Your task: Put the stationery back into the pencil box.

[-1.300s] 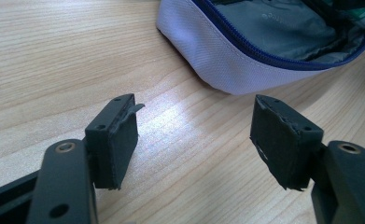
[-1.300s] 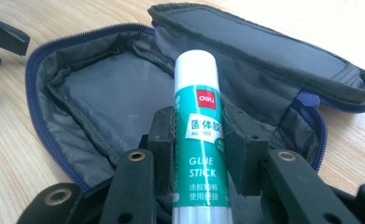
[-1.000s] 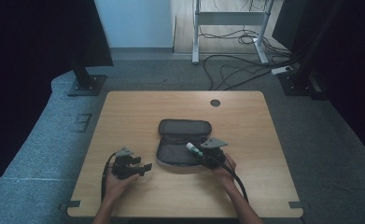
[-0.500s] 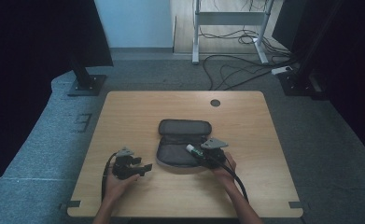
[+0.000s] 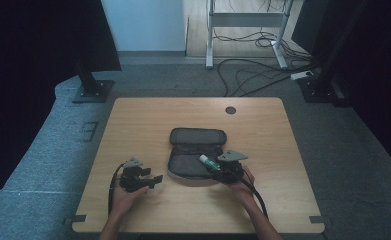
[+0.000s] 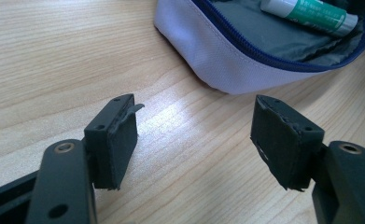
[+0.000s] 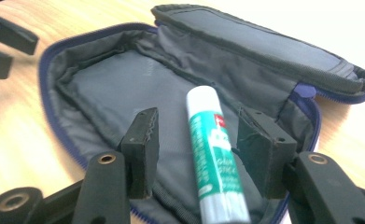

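The glue stick (image 7: 213,154), its green label reading "GLUE STICK", lies in the open grey pencil case (image 7: 124,79) between the right gripper (image 7: 196,149) jaws, which have just been opening clear of it. The left gripper (image 6: 194,140) gapes empty over the wooden table (image 6: 54,56).

Green-and-white glue stick (image 7: 213,154), grey pouch (image 7: 124,79) with blue zip, black tongs (image 7: 196,154), light wood-grain table (image 5: 133,125)

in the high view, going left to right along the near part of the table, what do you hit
left gripper → open pencil case → glue stick → right gripper, its jaws just been opening with the glue stick between them
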